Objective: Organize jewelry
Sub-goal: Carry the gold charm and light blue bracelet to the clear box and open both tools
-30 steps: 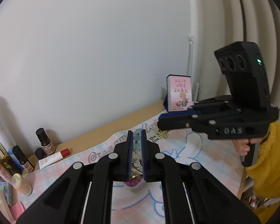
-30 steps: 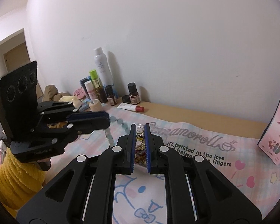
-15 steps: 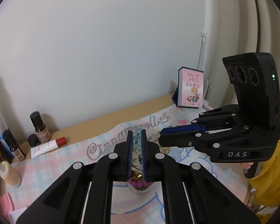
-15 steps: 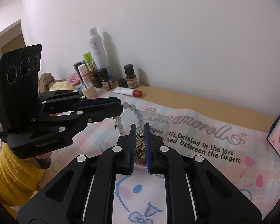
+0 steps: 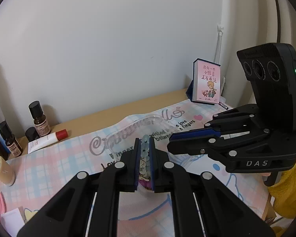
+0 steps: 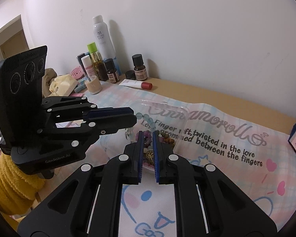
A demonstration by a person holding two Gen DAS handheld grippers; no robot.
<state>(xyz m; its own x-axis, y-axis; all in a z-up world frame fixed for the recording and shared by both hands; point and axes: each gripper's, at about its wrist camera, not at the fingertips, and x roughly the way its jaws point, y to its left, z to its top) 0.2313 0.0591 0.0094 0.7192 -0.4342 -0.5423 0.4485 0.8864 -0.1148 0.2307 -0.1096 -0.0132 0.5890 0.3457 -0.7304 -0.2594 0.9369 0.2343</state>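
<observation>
The left claw (image 5: 143, 148) pinches a pale blue-green bead bracelet (image 6: 146, 118) between its nearly closed fingers, and has come lower than a second ago, so the strand now hangs over the clear plastic tray (image 6: 182, 109) rather than in the air. The right claw (image 6: 148, 138) stays narrowly parted, gripping nothing, its tips just above the jewelry heaped in the tray's near end. The tray rests on the patterned mat (image 6: 227, 144) covering the worktop (image 6: 217, 96).
</observation>
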